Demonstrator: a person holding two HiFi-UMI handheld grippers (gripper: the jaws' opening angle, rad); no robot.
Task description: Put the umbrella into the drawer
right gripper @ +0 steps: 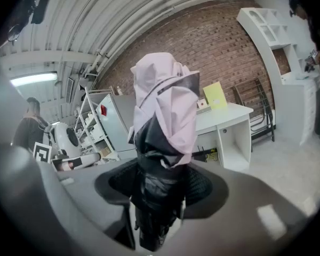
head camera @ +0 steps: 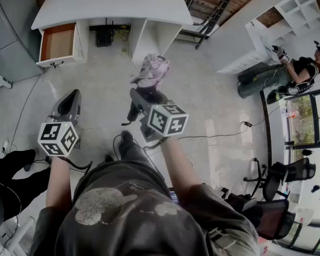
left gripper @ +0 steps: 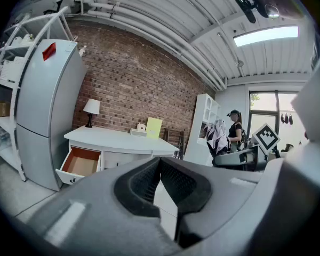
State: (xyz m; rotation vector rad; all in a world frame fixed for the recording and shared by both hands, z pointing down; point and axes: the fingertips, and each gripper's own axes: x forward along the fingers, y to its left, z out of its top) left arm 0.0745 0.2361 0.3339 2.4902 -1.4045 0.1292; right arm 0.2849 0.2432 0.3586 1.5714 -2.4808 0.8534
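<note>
Far left: one drawer (head camera: 57, 41) stands pulled out of the white desk (head camera: 159, 33). Its brown bottom is bare as far as I can see. One lamp (left gripper: 90, 109) stands on the tabletop (head camera: 112, 4) above it.

Near left: my left hand-held gripper (left gripper: 161, 167) has its pads together at the tips with nothing between them. It points toward the desk and is well apart from the drawer.

Centre: the umbrella (head camera: 152, 71), folded, pale lilac over black, is carried above the floor, well apart from the drawer. My right hand-held gripper (right gripper: 159, 196) is clamped on its dark lower part, the jaws fairly wide around the bundle. The cloth end stands up beyond them.

Step in hand, in my judgement: carrying the umbrella to the drawer. To do it well I should:
- keep the clamp firm and move to the far left;
- turn the umbrella to lie along the drawer's length;
- lower it inside the walls, and only then part the jaws.

Loose folds may snag the front wall.

Count: one umbrella, one open drawer, one desk, two hand-held grippers.
</note>
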